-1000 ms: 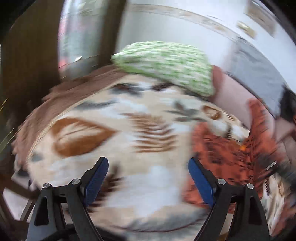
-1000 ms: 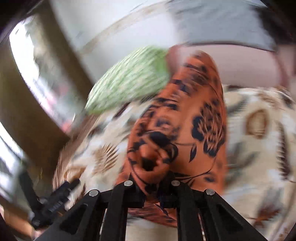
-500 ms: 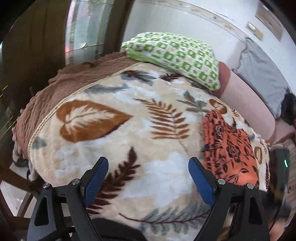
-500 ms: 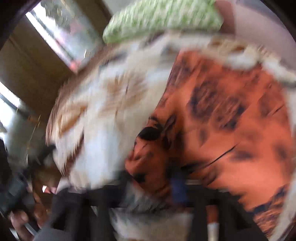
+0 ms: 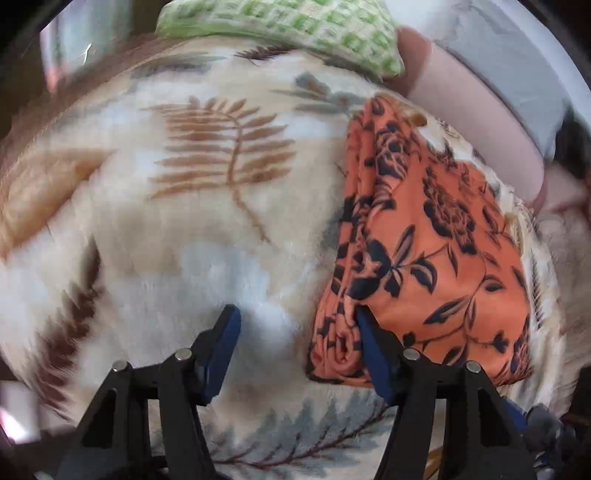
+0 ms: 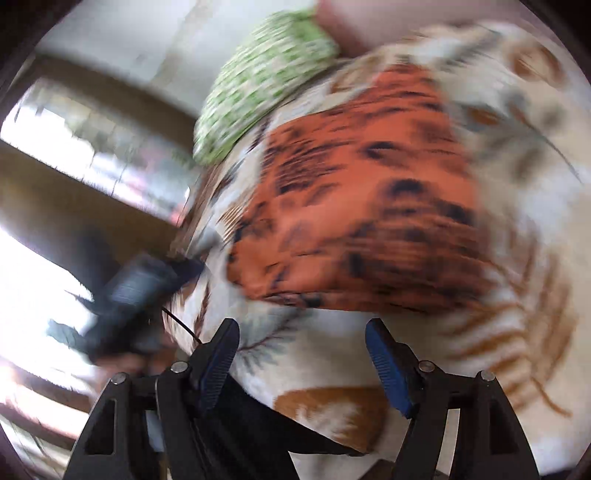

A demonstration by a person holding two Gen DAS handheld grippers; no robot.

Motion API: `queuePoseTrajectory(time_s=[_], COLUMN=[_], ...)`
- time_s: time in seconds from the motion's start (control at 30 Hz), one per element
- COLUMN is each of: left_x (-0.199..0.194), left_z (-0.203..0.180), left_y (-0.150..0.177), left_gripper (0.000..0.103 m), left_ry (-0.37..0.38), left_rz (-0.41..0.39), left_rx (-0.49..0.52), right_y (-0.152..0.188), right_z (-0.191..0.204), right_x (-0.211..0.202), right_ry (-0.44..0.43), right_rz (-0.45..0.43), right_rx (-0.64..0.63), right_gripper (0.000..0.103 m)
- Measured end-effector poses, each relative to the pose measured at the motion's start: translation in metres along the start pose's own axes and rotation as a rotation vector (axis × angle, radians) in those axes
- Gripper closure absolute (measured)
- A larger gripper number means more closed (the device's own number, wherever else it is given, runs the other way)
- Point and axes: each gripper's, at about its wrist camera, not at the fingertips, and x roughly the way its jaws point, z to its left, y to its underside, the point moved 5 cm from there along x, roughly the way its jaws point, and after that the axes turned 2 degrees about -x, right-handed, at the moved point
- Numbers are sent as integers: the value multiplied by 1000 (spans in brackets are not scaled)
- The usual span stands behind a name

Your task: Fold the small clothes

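An orange garment with black flowers (image 5: 424,251) lies folded on a cream leaf-print blanket (image 5: 184,236). My left gripper (image 5: 295,328) is open and low over the blanket. Its right finger (image 5: 369,343) touches the garment's rolled left edge. In the right wrist view the garment (image 6: 362,206) is blurred and lies beyond my right gripper (image 6: 301,347), which is open, empty and clear of the cloth. The left gripper's body (image 6: 136,291) shows at that view's left.
A green checked pillow (image 5: 288,26) lies at the far end of the blanket (image 6: 517,258). A pink and grey bolster (image 5: 480,110) runs along the right. A window with a dark wooden frame (image 6: 74,155) stands at the left.
My right gripper has let go of the garment, opened and drawn back. My left gripper has moved forward and right, up against the garment's left edge.
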Motion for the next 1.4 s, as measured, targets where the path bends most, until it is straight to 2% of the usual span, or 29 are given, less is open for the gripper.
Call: queuePoseTrajectory(time_s=[0.1, 0.17, 0.27, 0.37, 0.43, 0.47, 0.53, 0.57, 0.6, 0.63, 0.7, 0.77, 0.8, 0.83, 0.87, 0.93, 1.0, 1.03, 1.1, 1.17, 1.2, 1.23, 1.27, 1.3, 1.33, 1.4], left_x=[-22, -43, -67, -71, -52, -37, 11, 36, 37, 33, 32, 34, 35, 33, 29, 22, 8, -1, -18, -4, 16, 35, 36, 32, 29, 30], left_z=[-10, -19, -43, -84, -101, -103, -89, -74, -66, -58, -55, -55, -55, -55, -55, -53, -61, -67, -80, -83, -74, -59, -48, -47, -51, -58], left_y=[-4, -14, -34, -54, -61, -62, -57, -49, -49, -49, -48, -45, -44, -44, -41, -43, -50, -53, -60, -57, -52, -45, -45, -45, -44, -43], left_gripper=[38, 39, 38, 33, 33, 33, 33, 29, 23, 15, 15, 15, 15, 15, 15, 17, 18, 18, 18, 18, 18, 16, 14, 14, 14, 14], left_ry=[-34, -86, -53, -18, -19, -55, -197, -223, -196, -206, -194, -206, -211, -214, -209, -184, -151, -136, -122, -175, -222, -203, -150, -138, -163, -197], left_rz=[-21, -78, -155, -207, -194, -169, -49, 37, 9, -21, -25, -35, -35, -44, -42, -25, -51, -91, -171, -140, -71, -2, -15, -29, -39, -57], left_rx=[39, 81, 123, 240, 305, 328, 343, 306, 266, 240, 239, 244, 245, 247, 245, 212, 202, 210, 260, 321, 312, 246, 173, 171, 205, 251], right_y=[-11, -25, -48, -78, -88, -91, -91, -87, -86, -87, -94, -93, -84, -82, -86, -96, -118, -129, -151, -167, -167, -169, -168, -167, -169, -171], right_z=[-43, -57, -68, -73, -73, -72, -69, -70, -70, -66, -41, -30, -42, -48, -49, -45, -40, -43, -53, -62, -63, -62, -58, -47, -37, -17], right_x=[-20, -31, -36, -20, -8, 1, 22, 36, 41, 39, 24, 26, 50, 55, 50, 33, 8, 5, 15, 39, 53, 67, 80, 77, 71, 57], right_ry=[-38, -54, -62, -104, -154, -184, -201, -181, -172, -163, -101, 30, 139, 109, 37, -7, -31, -39, -64, -126, -166, -167, -94, -51, -24, 92], right_rz=[-77, -126, -141, -124, -91, -67, 0, 66, 85, 76, 23, 6, 79, 84, 56, 26, -85, -104, -90, -56, -11, 32, 70, 52, 28, -51], right_rx=[196, 247, 262, 269, 308, 329, 332, 334, 333, 319, 189, 70, 14, 30, 69, 101, 78, 93, 158, 228, 242, 232, 191, 153, 110, -32], right_gripper=[28, 28, 28, 28, 28, 28, 28, 32, 55, 63, 71, 71, 69, 66, 63, 36, 30, 21, 18, 18, 21, 35, 49, 61, 68, 78])
